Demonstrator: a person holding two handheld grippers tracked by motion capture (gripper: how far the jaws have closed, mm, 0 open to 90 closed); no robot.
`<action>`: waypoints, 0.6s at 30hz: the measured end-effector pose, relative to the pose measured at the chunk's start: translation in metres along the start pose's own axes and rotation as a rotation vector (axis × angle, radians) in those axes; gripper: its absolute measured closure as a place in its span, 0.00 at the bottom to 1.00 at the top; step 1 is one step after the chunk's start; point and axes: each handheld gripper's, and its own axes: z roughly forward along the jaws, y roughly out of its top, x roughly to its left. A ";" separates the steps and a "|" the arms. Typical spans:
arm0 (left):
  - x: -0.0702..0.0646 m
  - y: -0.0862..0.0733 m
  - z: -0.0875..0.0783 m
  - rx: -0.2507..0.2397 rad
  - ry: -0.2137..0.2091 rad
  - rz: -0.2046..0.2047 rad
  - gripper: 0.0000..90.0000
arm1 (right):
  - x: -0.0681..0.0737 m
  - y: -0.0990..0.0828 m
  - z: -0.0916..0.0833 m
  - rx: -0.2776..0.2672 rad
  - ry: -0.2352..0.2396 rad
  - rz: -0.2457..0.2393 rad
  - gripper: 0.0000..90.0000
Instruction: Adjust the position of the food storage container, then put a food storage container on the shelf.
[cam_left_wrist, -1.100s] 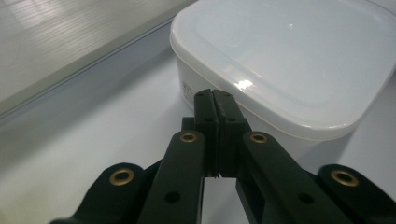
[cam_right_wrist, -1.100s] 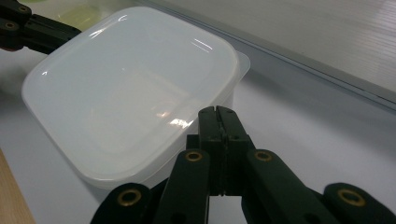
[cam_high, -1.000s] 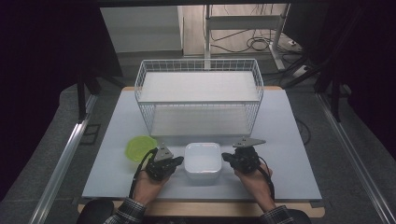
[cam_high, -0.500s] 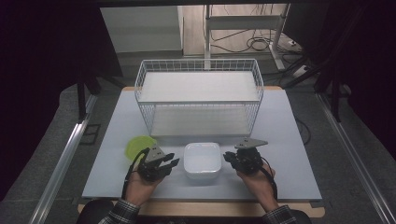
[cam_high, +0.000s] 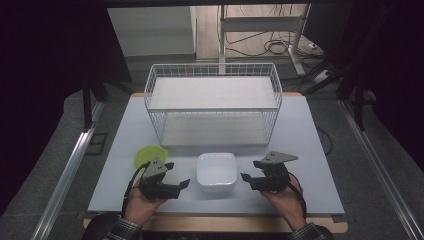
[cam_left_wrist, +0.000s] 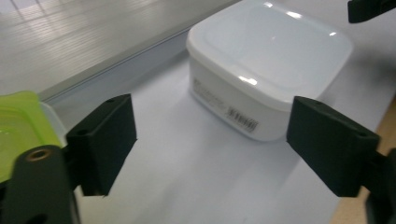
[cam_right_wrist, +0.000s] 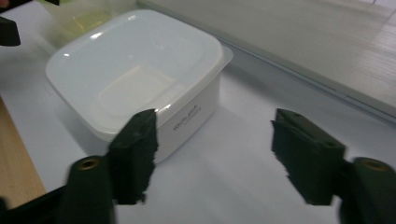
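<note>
Setting: dim room with cables on the far floor; a pale table top (cam_high: 310, 150) on a wooden base holds the work.
Task's thing: white lidded plastic container (cam_high: 216, 171), square with rounded corners, standing flat near the near edge of the table, between the two grippers and apart from both; a small printed label shows on its side wall.
Left gripper (cam_high: 181, 185): just left of the container, jaws spread wide and just been opening, nothing between them; in the left gripper view the container (cam_left_wrist: 268, 70) lies ahead of the gap, untouched.
Right gripper (cam_high: 247, 177): just right of the container, jaws likewise spread and just been opening, with bare table between them; in the right gripper view the container (cam_right_wrist: 135, 74) sits ahead and to the left of the gap.
Green container (cam_high: 149, 156): a lime-green lidded tub just far-left of the left gripper, close by its body.
Wire basket (cam_high: 213, 75): white mesh, two-level, standing on the far half of the table, beyond the container.
Step in hand: judged, both claws stand released beside the container.
Risk, grip: the walls look smooth and glossy, so a pinch from one side alone could let it slide or tip.
Risk, lid: squeezing high on the rim might pop or bow the lid.
Risk, neighbour: a wide swing of the left hand could knock the green container.
Risk, basket: lifting too low towards the far side could catch the wire rim.
</note>
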 end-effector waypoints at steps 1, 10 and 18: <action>0.000 0.000 0.000 -0.001 -0.028 0.003 0.14 | -0.002 -0.001 -0.002 -0.018 0.017 -0.003 0.24; -0.003 -0.001 0.003 0.023 -0.025 0.042 0.09 | -0.002 -0.004 0.000 -0.013 0.021 -0.015 0.16; -0.006 -0.002 0.007 -0.007 -0.040 0.090 0.05 | 0.002 -0.001 0.004 -0.024 0.020 -0.031 0.10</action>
